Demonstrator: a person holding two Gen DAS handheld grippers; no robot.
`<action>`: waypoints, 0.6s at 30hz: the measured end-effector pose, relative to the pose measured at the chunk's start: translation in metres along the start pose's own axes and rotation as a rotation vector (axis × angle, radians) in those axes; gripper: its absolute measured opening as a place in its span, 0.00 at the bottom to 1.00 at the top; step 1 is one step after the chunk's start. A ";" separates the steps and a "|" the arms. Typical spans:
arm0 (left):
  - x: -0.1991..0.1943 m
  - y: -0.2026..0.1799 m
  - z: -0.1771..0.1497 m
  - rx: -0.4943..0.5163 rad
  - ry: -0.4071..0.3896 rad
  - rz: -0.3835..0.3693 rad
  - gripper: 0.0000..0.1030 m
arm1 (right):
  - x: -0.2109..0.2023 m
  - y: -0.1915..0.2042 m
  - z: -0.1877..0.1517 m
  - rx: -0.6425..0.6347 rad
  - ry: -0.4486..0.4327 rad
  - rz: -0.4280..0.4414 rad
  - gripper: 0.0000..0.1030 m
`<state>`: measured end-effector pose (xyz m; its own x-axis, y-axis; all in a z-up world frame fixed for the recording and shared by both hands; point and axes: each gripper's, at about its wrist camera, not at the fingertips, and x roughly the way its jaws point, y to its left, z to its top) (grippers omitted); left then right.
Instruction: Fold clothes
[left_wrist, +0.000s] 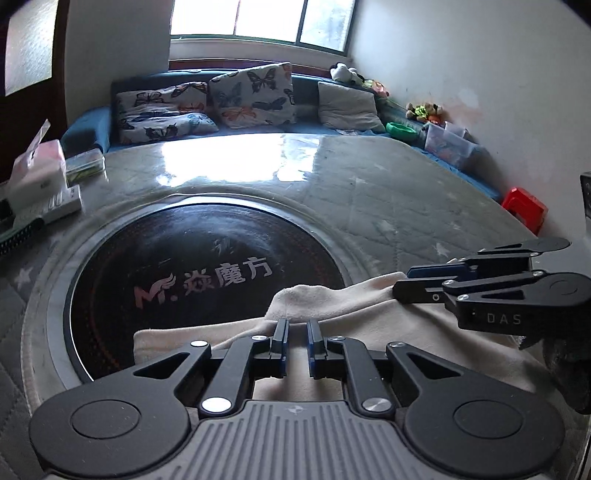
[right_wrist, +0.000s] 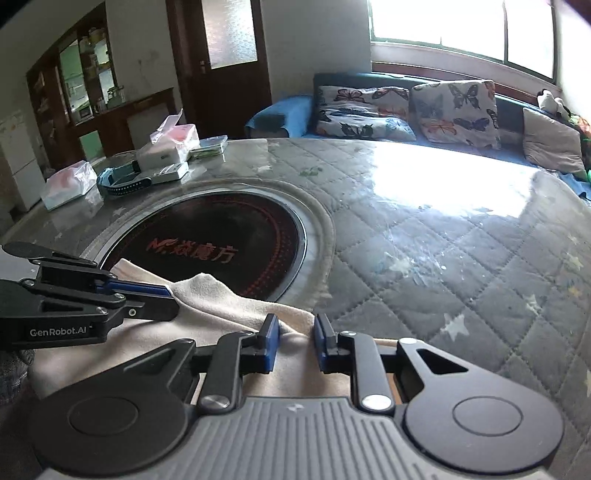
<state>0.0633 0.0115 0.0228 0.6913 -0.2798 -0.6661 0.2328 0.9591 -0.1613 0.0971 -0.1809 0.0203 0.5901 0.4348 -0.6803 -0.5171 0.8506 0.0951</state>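
- Left wrist view: the left gripper (left_wrist: 296, 341) sits low over a cream cloth (left_wrist: 369, 321). Its two blue-edged fingers (left_wrist: 280, 338) stand a little apart, with cloth showing in the gap. I cannot tell if they are pinching it.
- The cloth lies on the near edge of the table (left_wrist: 369, 192). Its far edge laps over the rim of the round black plate (left_wrist: 207, 273) set in the table. The plate has pink and white writing.
- The right gripper (left_wrist: 400, 278) comes in from the right, side on, its tips touching the cloth's raised edge. I cannot tell its opening here.
- Boxes (left_wrist: 40, 184) sit far left. Pillows (left_wrist: 207, 103) line the sofa behind.
- Right wrist view: the right gripper (right_wrist: 296, 341) has its fingers (right_wrist: 269, 343) spread apart, with the cloth (right_wrist: 229, 310) lying under and between them.
- The left gripper (right_wrist: 173, 301) reaches in from the left, side on, its tips on a raised fold.
- The cloth's far corner lies on the black plate (right_wrist: 221, 236).
- Tissue packs (right_wrist: 70, 182) and boxes (right_wrist: 166, 155) sit at the far left of the table (right_wrist: 443, 240).
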 end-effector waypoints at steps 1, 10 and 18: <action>-0.001 0.000 0.000 0.000 0.000 0.001 0.11 | 0.000 -0.001 0.001 -0.004 0.003 0.005 0.19; -0.025 -0.011 -0.008 0.051 -0.040 -0.011 0.11 | -0.009 0.007 0.005 -0.028 -0.010 0.037 0.20; -0.031 -0.046 -0.025 0.169 -0.041 -0.114 0.11 | 0.005 0.015 0.009 -0.079 0.036 0.053 0.19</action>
<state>0.0143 -0.0225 0.0329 0.6806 -0.3906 -0.6199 0.4200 0.9012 -0.1068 0.0980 -0.1627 0.0247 0.5388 0.4663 -0.7016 -0.5950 0.8002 0.0750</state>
